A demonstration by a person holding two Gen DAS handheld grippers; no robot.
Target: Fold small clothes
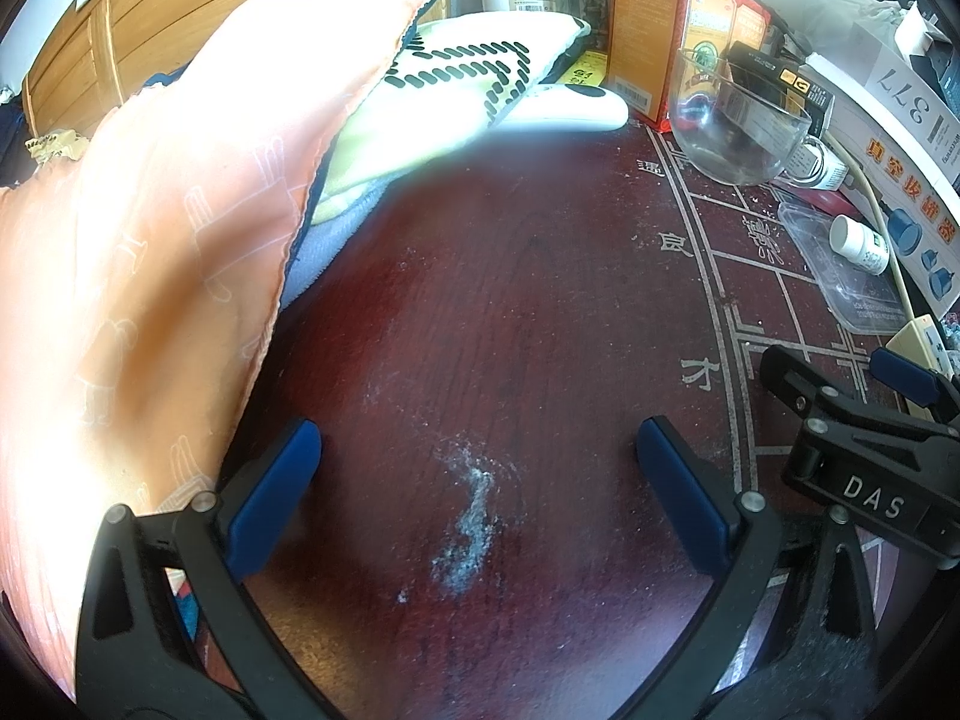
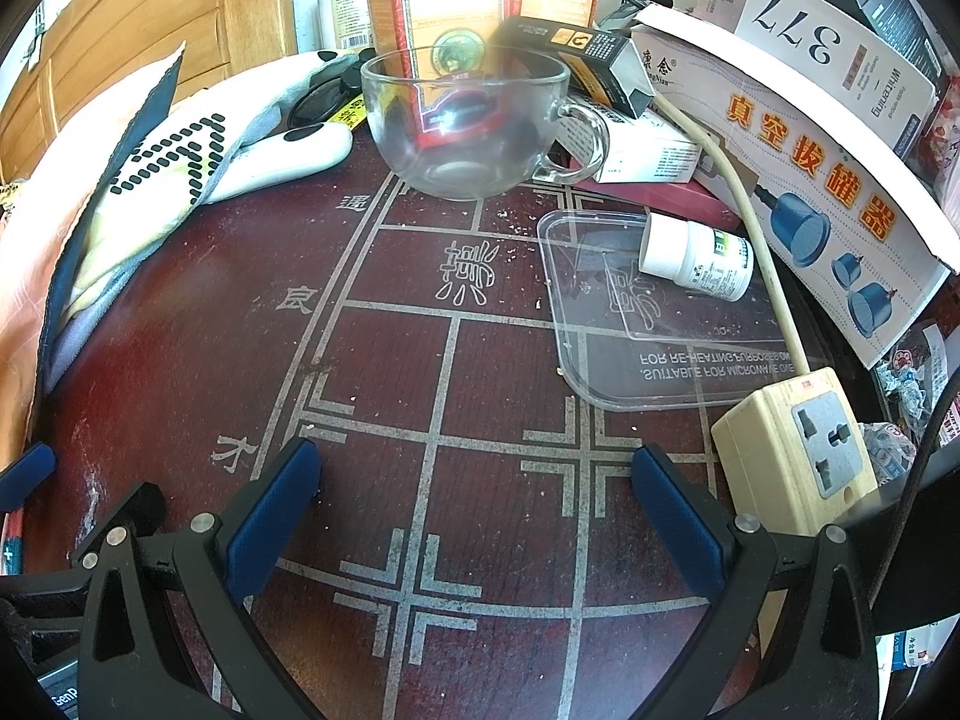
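A dark red wooden tabletop [image 2: 492,372] printed with a pale grid of lines and Chinese characters fills both views, dusted with whitish crumbs and a chalky smear [image 1: 471,522]. Behind it stands a light honey-coloured wooden cabinet with panelled fronts [image 1: 162,6]. Bright daylight falls from the far side and washes out the back of the table. Along that far edge and the right side, printed cardboard boxes [image 2: 804,138] are stacked close together.

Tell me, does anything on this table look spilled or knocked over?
Yes. A pill bottle lies on its side on a clear lid, and a whitish powdery smear marks the dark red table between the left jaws.
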